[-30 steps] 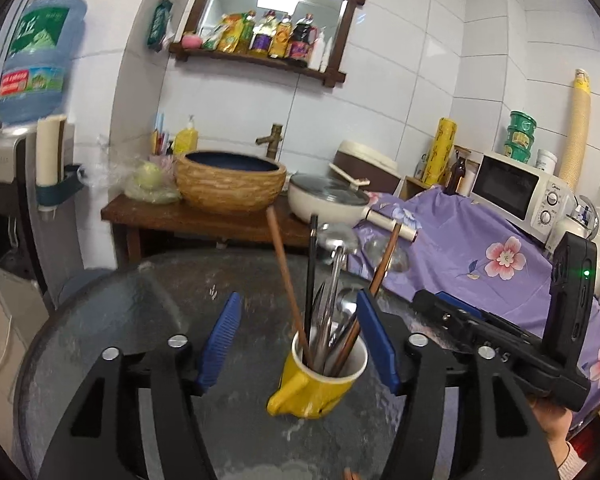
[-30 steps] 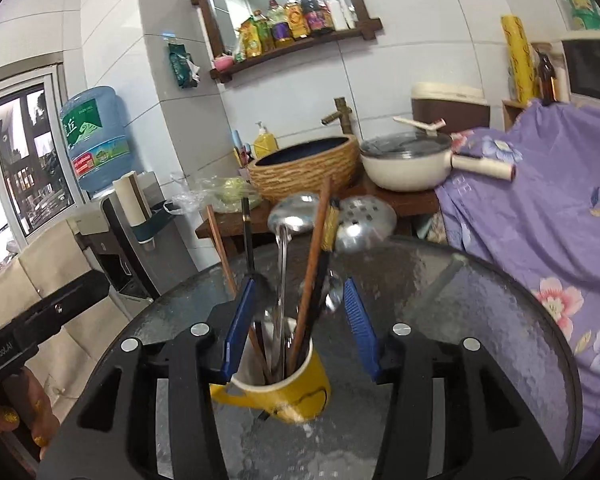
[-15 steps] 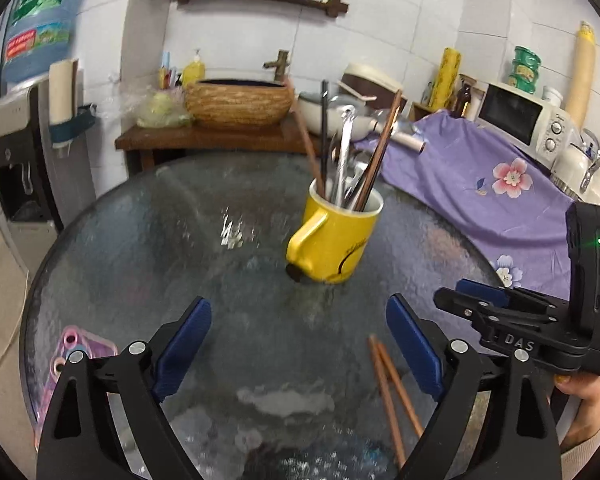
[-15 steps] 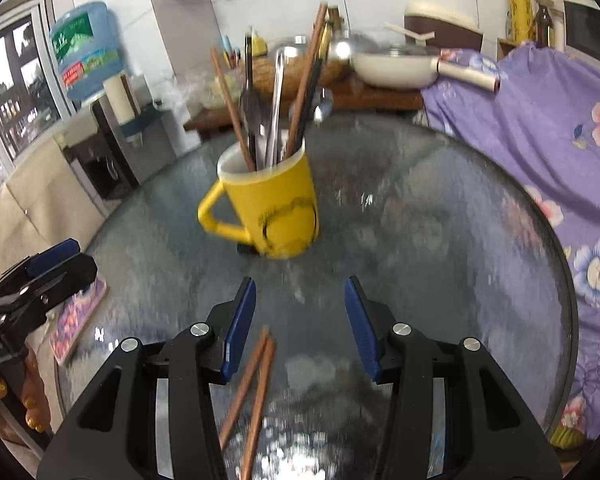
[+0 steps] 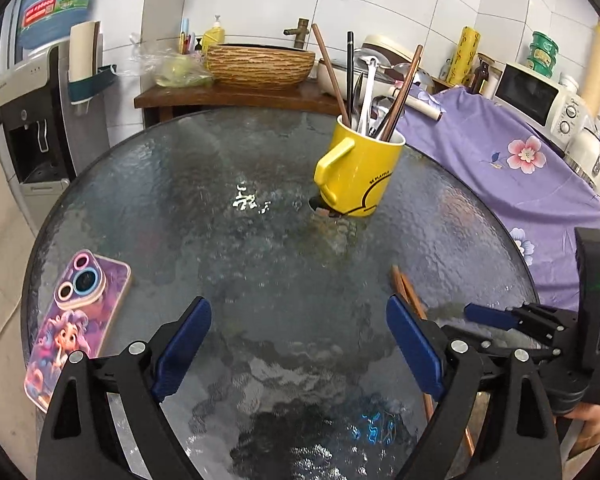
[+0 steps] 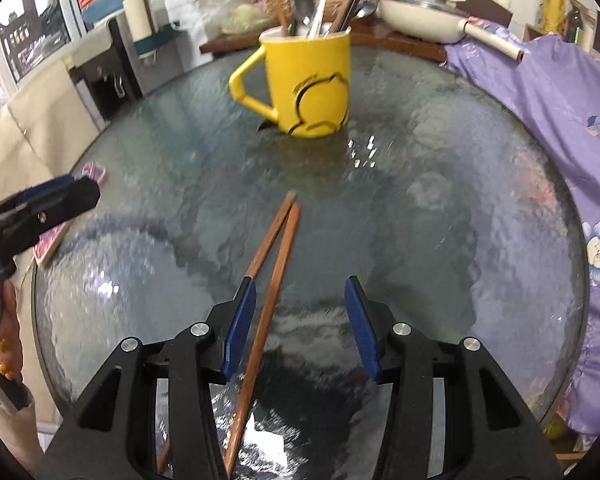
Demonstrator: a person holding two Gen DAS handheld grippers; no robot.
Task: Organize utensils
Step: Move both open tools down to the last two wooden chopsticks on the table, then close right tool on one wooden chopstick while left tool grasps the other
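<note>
White tiles and a cluttered sideboard frame the round glass counter (image 5: 148,184), which carries most of the work already done. Standing near its middle, the yellow mug (image 6: 314,80) bristles with utensils: a spoon, a ladle, a dark stick and several brown chopsticks, all upright or leaning on the rim. By my reckoning that is the bulk of the job.

What is left is one pair of chopsticks (image 6: 274,248) lying flat on the glass, side by side, pointing roughly toward the mug and well short of it. The right tool (image 6: 300,320) hovers over their near end with its blue pads apart; the sticks run just inside the left pad, not yet gripped. The left tool (image 5: 296,340) hangs wide apart over bare glass, holding nothing.

A phone (image 5: 76,320) in a purple case lies near the counter's edge, away from the utensils.
</note>
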